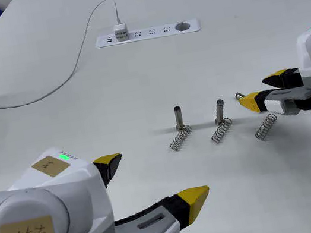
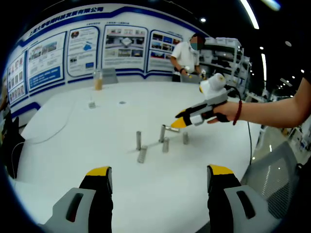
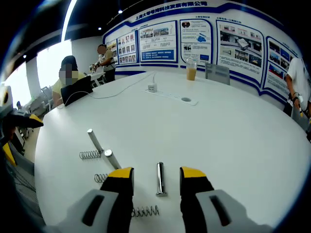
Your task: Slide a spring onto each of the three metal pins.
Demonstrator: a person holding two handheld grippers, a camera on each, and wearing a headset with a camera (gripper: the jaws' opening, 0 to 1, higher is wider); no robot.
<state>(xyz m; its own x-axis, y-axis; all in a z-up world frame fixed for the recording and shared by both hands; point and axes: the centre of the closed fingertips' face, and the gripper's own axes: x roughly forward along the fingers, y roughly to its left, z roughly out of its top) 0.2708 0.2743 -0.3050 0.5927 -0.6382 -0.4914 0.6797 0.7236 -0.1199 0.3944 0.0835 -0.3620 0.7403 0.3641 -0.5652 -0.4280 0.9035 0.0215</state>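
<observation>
Two metal pins point(image 1: 178, 117) point(image 1: 220, 110) stand upright mid-table. A spring lies on its side at the foot of each point(image 1: 180, 138) point(image 1: 222, 130), and a third spring point(image 1: 266, 126) lies further right. The third pin point(image 3: 159, 178) is between the jaws of my right gripper point(image 3: 156, 173), which is open and touches it on neither side. In the head view that pin's end point(image 1: 239, 97) pokes out beside the right gripper point(image 1: 262, 90). My left gripper point(image 1: 151, 177) is open and holds nothing, low at the near left, well short of the pins point(image 2: 138, 140).
A white power strip point(image 1: 147, 33) with a plugged charger and a grey cable point(image 1: 70, 77) lies at the back of the round white table. A cup point(image 3: 191, 73) stands far across it. People sit and stand beyond the table's edge.
</observation>
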